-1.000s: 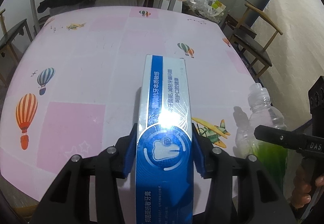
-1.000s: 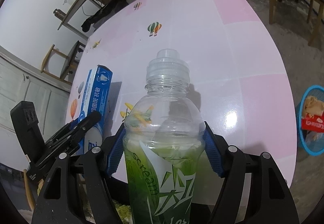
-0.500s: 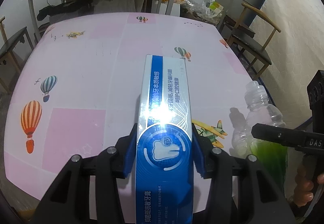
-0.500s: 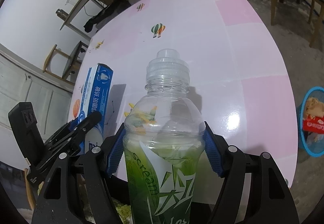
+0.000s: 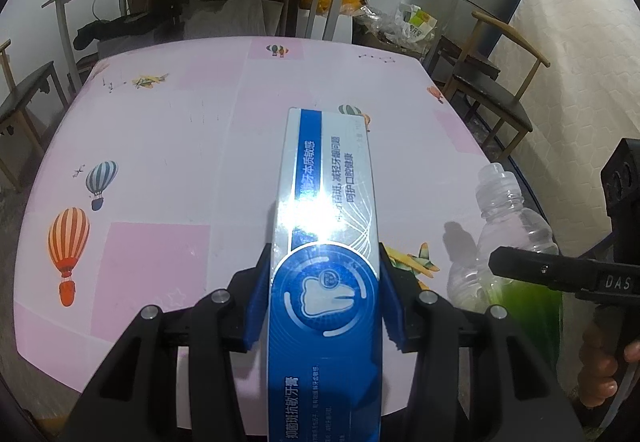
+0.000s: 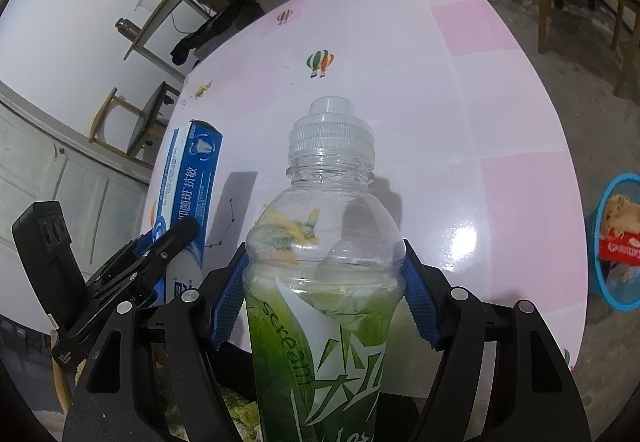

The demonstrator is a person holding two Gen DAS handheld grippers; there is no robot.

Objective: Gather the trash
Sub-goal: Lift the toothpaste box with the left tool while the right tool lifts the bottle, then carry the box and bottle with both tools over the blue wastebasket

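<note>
A blue toothpaste box [image 5: 326, 274] is clamped between the blue pads of the left gripper [image 5: 324, 302], held above the pink worktop [image 5: 180, 146]. An empty green-labelled bottle [image 6: 324, 282] is gripped by the right gripper [image 6: 324, 298] — jaws wide around its body — beside the box. A blue basket [image 6: 600, 242] with trash is seen on the floor.

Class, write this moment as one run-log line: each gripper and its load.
left gripper: shut on toothpaste box | right gripper: shut on plastic bottle | both above table
</note>
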